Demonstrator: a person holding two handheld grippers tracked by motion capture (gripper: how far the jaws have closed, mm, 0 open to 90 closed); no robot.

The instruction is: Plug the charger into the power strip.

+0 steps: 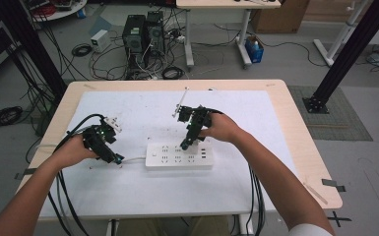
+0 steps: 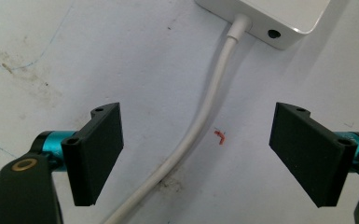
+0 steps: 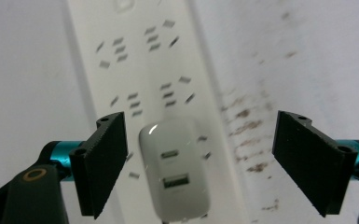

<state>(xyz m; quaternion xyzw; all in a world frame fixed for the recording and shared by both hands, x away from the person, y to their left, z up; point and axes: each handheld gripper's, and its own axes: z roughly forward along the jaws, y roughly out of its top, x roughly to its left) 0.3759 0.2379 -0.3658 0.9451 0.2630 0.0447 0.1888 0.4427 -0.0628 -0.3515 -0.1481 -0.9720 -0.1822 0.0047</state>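
Mid-bench, charger point(image 3: 175, 170) sits plugged into power strip point(image 1: 178, 155); right tool point(image 3: 200, 163) released around it, left tool point(image 2: 196, 158) released astride the cord point(image 2: 200, 116).

Charger point(image 3: 175, 170) blurred, bottom cut by frame edge; power strip point(image 3: 140, 70) sockets soft; cord point(image 2: 186, 135) runs off bottom.

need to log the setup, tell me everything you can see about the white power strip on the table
The power strip is a white, glossy-looking plastic block, long and flat, lying face up on the white mat near the middle of the table. Its top carries rows of socket slots. A small white USB charger with two ports sits plugged into it, between the open jaws of the right gripper. A white cable leaves one short end, beside a small round hole, and curves between the open jaws of the left gripper.
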